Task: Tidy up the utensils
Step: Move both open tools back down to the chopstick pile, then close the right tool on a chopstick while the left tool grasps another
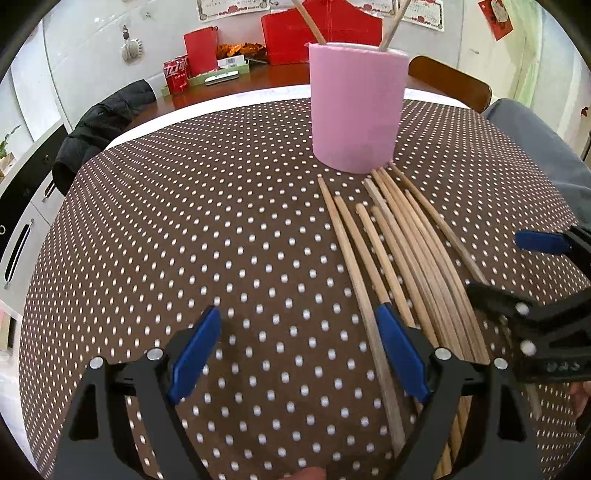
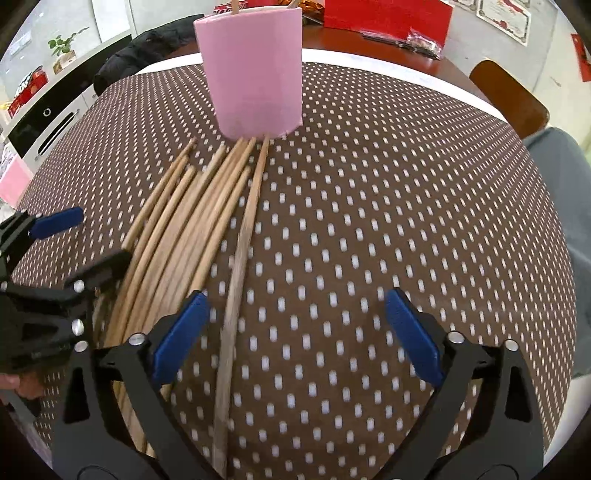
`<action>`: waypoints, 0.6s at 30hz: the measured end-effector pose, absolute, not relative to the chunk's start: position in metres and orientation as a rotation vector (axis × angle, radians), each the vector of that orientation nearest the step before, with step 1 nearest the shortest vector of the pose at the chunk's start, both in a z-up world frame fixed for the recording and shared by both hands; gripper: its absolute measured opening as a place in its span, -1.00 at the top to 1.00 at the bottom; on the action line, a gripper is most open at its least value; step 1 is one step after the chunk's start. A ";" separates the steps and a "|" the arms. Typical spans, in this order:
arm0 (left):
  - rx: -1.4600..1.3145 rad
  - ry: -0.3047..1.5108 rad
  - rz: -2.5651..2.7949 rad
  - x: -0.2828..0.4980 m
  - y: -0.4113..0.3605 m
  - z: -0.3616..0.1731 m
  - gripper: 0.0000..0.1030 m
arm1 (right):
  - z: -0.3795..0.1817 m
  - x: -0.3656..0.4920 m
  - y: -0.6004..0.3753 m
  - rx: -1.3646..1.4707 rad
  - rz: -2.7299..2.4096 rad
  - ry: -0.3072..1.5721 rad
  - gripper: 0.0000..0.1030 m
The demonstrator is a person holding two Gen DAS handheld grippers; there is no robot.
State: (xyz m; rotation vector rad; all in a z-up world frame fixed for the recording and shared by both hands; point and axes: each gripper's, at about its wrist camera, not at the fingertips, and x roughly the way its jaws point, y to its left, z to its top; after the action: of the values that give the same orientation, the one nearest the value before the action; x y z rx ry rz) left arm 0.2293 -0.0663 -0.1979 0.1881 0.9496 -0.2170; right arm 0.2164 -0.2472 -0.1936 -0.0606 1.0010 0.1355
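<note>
A pink cylindrical holder (image 1: 354,107) stands on the dotted cloth with two chopsticks (image 1: 314,22) in it; it also shows in the right wrist view (image 2: 255,70). Several wooden chopsticks (image 1: 402,251) lie side by side in front of it, seen also in the right wrist view (image 2: 192,225). My left gripper (image 1: 299,350) is open and empty, its right finger over the leftmost sticks. My right gripper (image 2: 295,332) is open and empty, with the rightmost chopstick (image 2: 236,295) between its fingers. Each gripper shows at the other view's edge.
The brown white-dotted tablecloth (image 1: 184,240) covers a round table. A black jacket (image 1: 103,129) hangs on a chair at the far left. A cola can (image 1: 177,75) and red boxes (image 1: 321,37) sit behind. A wooden chair back (image 2: 509,96) stands at the right.
</note>
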 end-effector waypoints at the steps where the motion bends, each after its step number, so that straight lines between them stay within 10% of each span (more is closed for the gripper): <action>1: 0.189 0.959 -0.218 0.233 -0.067 -0.198 -0.65 | -0.193 0.221 -0.246 -0.062 0.134 0.999 -0.65; 5: 0.176 0.983 -0.244 0.239 -0.065 -0.197 -0.57 | -0.188 0.235 -0.237 -0.084 0.153 0.987 -0.04; 9: 0.183 0.981 -0.289 0.237 -0.065 -0.192 0.60 | -0.184 0.235 -0.230 -0.101 0.189 0.990 0.82; 10: 0.186 0.987 -0.297 0.237 -0.065 -0.192 0.87 | -0.184 0.234 -0.233 -0.086 0.192 0.992 0.86; 18: 0.052 0.953 -0.286 0.225 -0.038 -0.185 0.90 | -0.174 0.201 -0.262 0.108 0.268 0.913 0.88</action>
State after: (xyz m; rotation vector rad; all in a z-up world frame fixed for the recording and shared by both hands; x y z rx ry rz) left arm 0.2246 -0.0376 -0.1852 0.0518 0.9530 -0.2857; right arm 0.2007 -0.2619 -0.1744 0.1075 0.9130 0.2676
